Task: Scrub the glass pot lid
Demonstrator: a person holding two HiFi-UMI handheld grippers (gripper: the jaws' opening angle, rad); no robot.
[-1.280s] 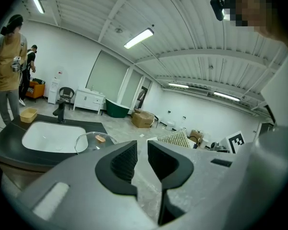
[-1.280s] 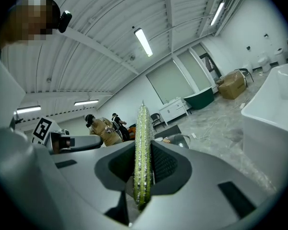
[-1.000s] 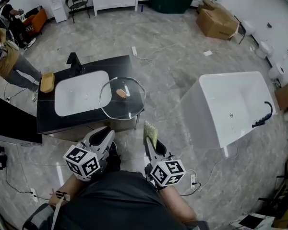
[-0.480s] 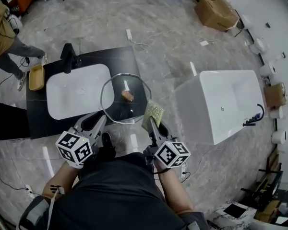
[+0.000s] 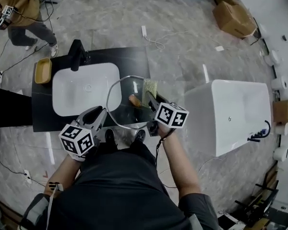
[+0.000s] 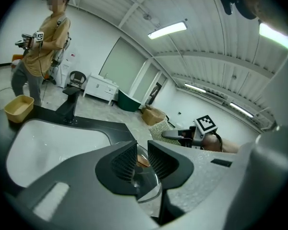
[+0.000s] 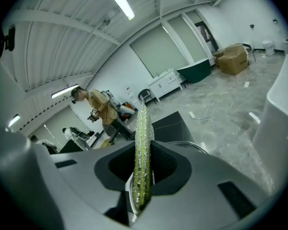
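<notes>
Left gripper point(image 5: 100, 113) jaws pinch the round glass pot lid's point(image 5: 119, 96) near-left rim — right gripper point(image 5: 149, 97) jaws clamp a flat yellow-green scrub sponge point(image 5: 150, 86) above its far-right part.

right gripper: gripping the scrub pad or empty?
Gripping. The right gripper has its jaws shut on the green scrub pad, which stands edge-on between them.

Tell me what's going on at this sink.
A person works two tongs. The left tongs clamp the rim of the glass pot lid at the edge of the dark counter, beside the white basin. The right tongs grip a green scrubbing pad near the lid's brown knob. Whether the pad touches the glass is unclear.
</notes>
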